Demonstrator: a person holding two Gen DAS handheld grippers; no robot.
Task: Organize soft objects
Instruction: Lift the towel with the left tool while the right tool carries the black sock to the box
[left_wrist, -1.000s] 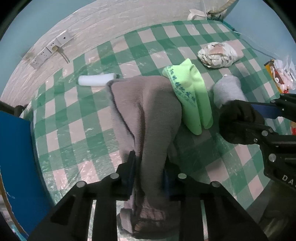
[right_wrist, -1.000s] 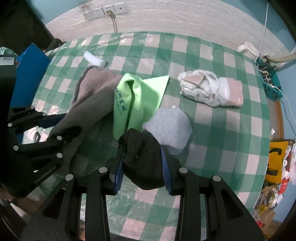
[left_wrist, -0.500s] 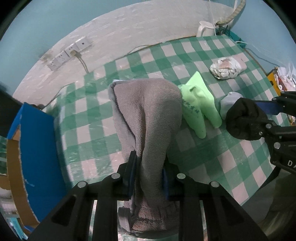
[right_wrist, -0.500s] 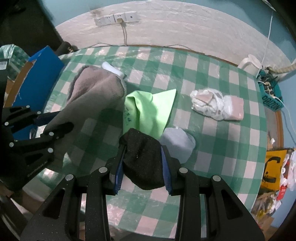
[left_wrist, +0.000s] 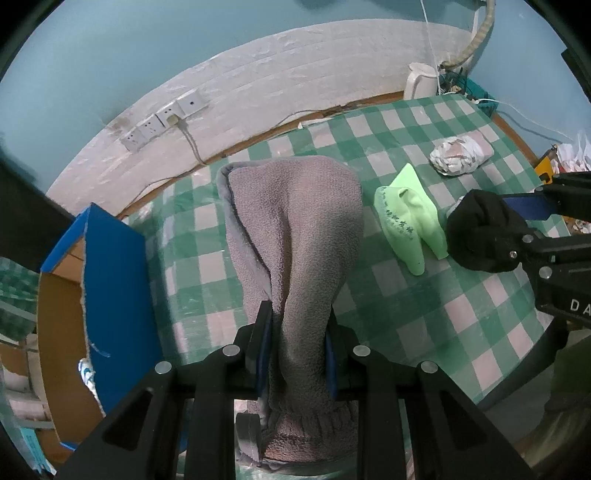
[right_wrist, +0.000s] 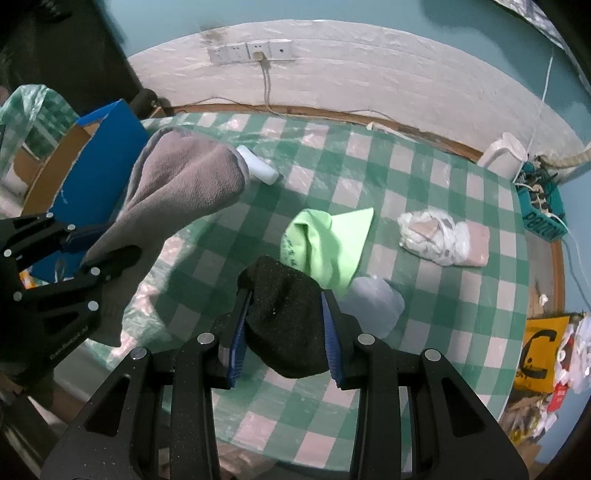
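Two grippers hold cloth above the checked table (right_wrist: 436, 184): left gripper (left_wrist: 295, 328) clamps a grey towel (left_wrist: 295, 236), right gripper (right_wrist: 286, 325) a black sock (right_wrist: 284, 317). Only the right view shows the white roll (right_wrist: 258, 169). The left gripper's lettering is too blurred to read.

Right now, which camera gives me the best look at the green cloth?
The right wrist view: the green cloth lies whole and central on the checked table. The left wrist view shows it smaller, off to the right.
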